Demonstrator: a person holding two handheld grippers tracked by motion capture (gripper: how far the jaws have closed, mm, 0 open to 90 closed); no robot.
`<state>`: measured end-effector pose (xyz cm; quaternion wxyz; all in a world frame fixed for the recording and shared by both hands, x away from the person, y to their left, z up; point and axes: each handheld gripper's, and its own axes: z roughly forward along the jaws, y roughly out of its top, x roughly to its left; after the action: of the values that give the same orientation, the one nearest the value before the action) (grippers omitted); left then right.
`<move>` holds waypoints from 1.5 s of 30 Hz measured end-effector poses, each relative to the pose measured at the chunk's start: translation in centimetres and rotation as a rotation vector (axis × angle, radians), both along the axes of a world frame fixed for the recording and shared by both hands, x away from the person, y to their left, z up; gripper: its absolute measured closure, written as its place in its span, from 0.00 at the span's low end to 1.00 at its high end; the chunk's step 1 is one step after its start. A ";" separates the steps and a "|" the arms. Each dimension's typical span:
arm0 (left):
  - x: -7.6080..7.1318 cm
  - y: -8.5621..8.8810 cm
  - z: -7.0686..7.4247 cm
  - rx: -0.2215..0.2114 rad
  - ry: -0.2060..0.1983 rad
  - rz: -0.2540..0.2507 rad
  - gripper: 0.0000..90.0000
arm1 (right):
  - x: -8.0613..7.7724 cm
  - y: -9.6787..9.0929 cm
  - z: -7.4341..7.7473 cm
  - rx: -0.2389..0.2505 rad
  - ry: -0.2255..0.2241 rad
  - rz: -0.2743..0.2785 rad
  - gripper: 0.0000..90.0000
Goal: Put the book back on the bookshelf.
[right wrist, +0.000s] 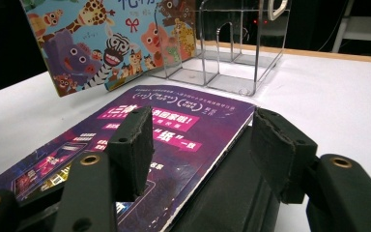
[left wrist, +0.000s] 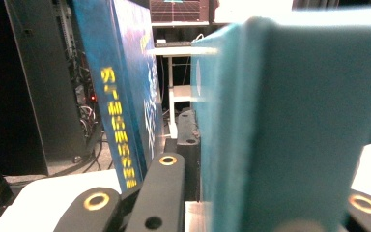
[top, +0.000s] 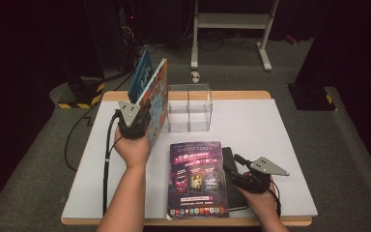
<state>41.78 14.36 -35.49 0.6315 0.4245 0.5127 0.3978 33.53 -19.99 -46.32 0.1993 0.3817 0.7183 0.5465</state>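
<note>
White table top [top: 270, 145] with a clear acrylic divided rack [top: 189, 107] standing toward the far edge; taken here as the landmark. Just to the rack's left, held upright: two thin hardback picture books [top: 150, 92], a blue one and one with cartoon animals on its cover, long edges near vertical, lower edges close above the table. Clenched on those books near their lower corner: left gripper [top: 136, 126], jaws nearly closed on the teal board in the left gripper view. Judged from this: books stand parallel to the rack's dividers and beside its left wall, so the coming move looks like a short shift rightward and down into a slot.

Nearer the person than the rack, flat on the table: large purple glossy magazine [top: 196, 179], partly over a black notebook [top: 233, 181] at its right. Hovering at the notebook's right edge: right gripper [top: 244, 180], jaws parted, grasping nothing, pads either side of the magazine's edge in the right gripper view. Left hand plainly nearer the rack.
</note>
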 end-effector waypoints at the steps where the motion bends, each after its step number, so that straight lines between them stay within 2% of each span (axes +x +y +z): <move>1: -0.1 0.0 -0.1 0.002 0.003 -0.002 0.90 | 0.0 0.0 0.0 -0.001 -0.001 0.001 0.45; 6: -0.9 0.3 -0.6 0.003 0.016 -0.006 0.90 | 0.0 0.2 -0.1 0.000 0.004 0.007 0.45; 14: -1.5 0.5 -1.2 0.002 0.016 0.000 0.90 | -0.1 0.5 -0.3 -0.007 0.012 0.011 0.46; 22: -1.5 0.9 -2.0 -0.010 0.003 0.023 0.89 | 0.0 0.5 -0.4 -0.010 0.017 0.012 0.46; 24: -1.4 1.0 -1.9 -0.018 0.003 0.028 0.90 | 0.0 0.5 -0.4 -0.009 0.015 0.014 0.46; 35: -1.3 0.3 -2.0 -0.003 -0.011 0.040 0.90 | 0.0 0.5 -0.4 0.000 0.018 0.020 0.46; 45: -1.4 0.7 -2.3 -0.025 -0.022 0.050 0.89 | 0.0 0.6 -0.5 -0.003 0.020 0.020 0.46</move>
<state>40.39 15.06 -37.75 0.6322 0.3991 0.5212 0.4117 33.48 -19.41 -46.79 0.1870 0.3797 0.7250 0.5434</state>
